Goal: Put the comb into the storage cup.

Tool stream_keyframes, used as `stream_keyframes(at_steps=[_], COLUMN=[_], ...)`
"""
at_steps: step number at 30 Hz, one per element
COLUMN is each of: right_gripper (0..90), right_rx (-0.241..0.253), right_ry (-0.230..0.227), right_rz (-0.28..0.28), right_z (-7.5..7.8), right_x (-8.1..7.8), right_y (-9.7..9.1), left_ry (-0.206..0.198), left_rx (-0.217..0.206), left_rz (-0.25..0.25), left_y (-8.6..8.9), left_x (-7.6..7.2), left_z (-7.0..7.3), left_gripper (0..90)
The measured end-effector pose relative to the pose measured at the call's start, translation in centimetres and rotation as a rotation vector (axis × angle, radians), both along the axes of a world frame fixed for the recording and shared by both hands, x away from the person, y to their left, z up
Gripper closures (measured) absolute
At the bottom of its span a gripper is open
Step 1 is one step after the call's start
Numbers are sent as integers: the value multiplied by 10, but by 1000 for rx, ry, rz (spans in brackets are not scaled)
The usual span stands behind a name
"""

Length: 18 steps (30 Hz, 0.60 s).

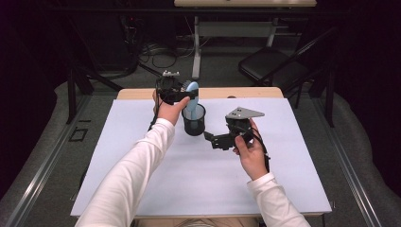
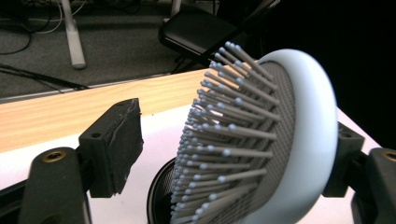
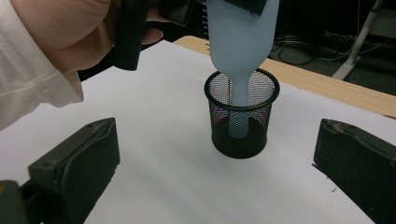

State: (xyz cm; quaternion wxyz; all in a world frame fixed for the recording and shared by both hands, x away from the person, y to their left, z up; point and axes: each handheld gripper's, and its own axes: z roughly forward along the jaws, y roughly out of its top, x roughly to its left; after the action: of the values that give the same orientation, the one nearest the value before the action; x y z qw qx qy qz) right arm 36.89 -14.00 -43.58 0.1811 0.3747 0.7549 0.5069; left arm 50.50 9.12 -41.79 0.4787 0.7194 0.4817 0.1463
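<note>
A pale blue hairbrush (image 1: 191,101) stands handle-down in a black mesh cup (image 1: 194,120) near the table's far middle. My left gripper (image 1: 188,92) is around the brush head, open. In the left gripper view the left pad (image 2: 116,144) stands apart from the bristles of the brush (image 2: 308,126), while the right pad sits behind its back; the cup's rim (image 2: 156,196) shows below. My right gripper (image 1: 215,140) hovers open just right of the cup, nothing between its fingers. The right gripper view has the brush handle (image 3: 240,93) inside the cup (image 3: 240,140), ahead of the gripper (image 3: 219,140).
A white sheet (image 1: 189,179) covers the table, with a wooden edge (image 1: 137,93) at the back. Behind the table stand a black folding chair (image 1: 269,64) and a desk leg (image 1: 196,47), with cables on the floor. The person's white-sleeved arms come in from the bottom.
</note>
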Motion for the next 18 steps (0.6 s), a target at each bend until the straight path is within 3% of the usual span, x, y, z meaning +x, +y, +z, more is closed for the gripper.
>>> stream_keyframes(at_steps=[6, 12, 15, 18], right_gripper=[0, 0, 0, 0], right_rx=[-2, -5, -7, -8], right_ry=[1, 2, 2, 1], right_rz=[2, 0, -2, -4], right_z=[-1, -1, -2, -2], right_x=[1, 1, 1, 1], right_y=[1, 1, 1, 1], left_ry=[-3, 10, -3, 15], left_rx=[-2, -38, -36, -48], left_rz=[14, 6, -15, -41], left_y=[3, 8, 11, 15], left_x=[-2, -5, -8, -11], left_z=[3, 8, 12, 16], left_gripper=[117, 7, 4, 4])
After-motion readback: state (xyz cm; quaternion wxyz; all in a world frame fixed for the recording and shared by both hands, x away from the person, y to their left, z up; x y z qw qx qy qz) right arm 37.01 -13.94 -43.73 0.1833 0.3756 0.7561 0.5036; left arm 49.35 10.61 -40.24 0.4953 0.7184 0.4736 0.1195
